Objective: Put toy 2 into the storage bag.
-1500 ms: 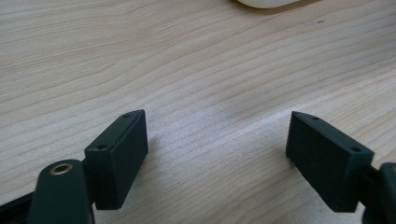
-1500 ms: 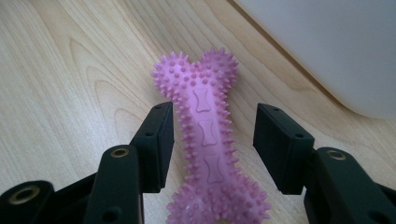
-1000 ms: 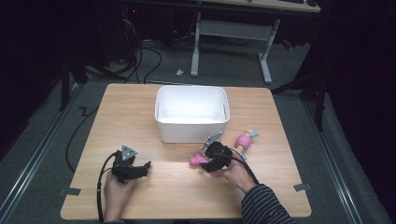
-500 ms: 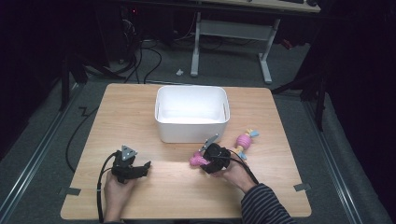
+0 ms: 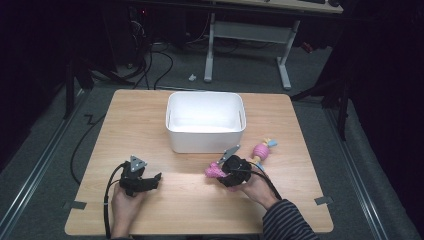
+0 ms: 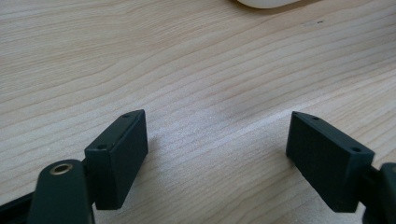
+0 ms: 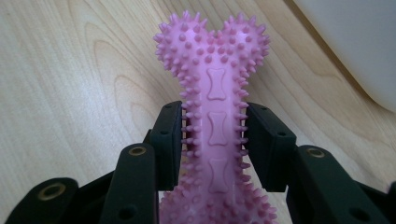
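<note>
Gripping the spiky pink rubber bone toy point(image 7: 216, 121) across its shaft, right gripper point(image 7: 215, 140) jaws have just closed on it; long axis runs straight ahead between them. Toy sits near the table's point(image 5: 150, 115) front edge, before the white plastic bin point(image 5: 206, 142). Left gripper point(image 6: 217, 154) gapes wide, empty.

A bright pink bone toy point(image 7: 215, 107) is showing rows of little spikes and small bone shapes stamped down its shaft. The black right gripper point(image 7: 214, 140) is contrasting sharply against it, and the left gripper point(image 6: 217, 158) is wearing the same matte black. The table point(image 5: 150, 115) is glowing pale tan with wavy wood grain. The bin point(image 5: 206, 142) is sitting plain white. Beside it, a second toy point(image 5: 263, 149) is mixing pink, yellow and light blue. A sleeve point(image 5: 290, 225) is showing dark fine stripes.
</note>
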Demonstrator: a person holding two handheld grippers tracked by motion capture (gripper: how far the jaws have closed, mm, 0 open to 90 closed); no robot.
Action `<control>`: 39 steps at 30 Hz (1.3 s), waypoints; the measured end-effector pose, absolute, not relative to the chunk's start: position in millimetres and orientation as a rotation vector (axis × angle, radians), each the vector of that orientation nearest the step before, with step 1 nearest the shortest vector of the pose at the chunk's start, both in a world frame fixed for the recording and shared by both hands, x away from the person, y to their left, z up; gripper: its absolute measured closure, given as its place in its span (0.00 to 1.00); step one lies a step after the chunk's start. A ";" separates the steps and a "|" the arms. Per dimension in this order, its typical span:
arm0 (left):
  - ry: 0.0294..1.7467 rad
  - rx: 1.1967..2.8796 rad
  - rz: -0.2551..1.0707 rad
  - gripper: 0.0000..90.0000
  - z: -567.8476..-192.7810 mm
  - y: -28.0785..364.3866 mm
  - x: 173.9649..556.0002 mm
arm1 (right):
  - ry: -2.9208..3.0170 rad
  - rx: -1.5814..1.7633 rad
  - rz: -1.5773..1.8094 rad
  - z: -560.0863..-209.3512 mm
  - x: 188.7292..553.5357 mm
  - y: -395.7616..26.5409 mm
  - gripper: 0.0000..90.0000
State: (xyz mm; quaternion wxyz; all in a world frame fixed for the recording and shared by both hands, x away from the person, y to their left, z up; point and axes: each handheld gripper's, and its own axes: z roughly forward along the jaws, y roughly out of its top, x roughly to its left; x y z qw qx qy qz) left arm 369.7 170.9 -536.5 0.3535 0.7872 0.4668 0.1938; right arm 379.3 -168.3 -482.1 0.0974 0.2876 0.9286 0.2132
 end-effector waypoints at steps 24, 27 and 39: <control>1.206 2.041 0.508 0.24 -536.5 170.3 369.6 | 2.617 0.952 0.968 -427.3 365.5 -213.4 0.65; 1.206 2.041 0.507 0.24 -536.5 170.3 369.6 | 2.610 0.935 0.974 -419.1 365.5 -213.4 0.65; 1.206 2.040 0.507 0.24 -536.6 170.4 369.6 | 2.586 0.913 1.078 -382.0 377.7 -216.2 0.65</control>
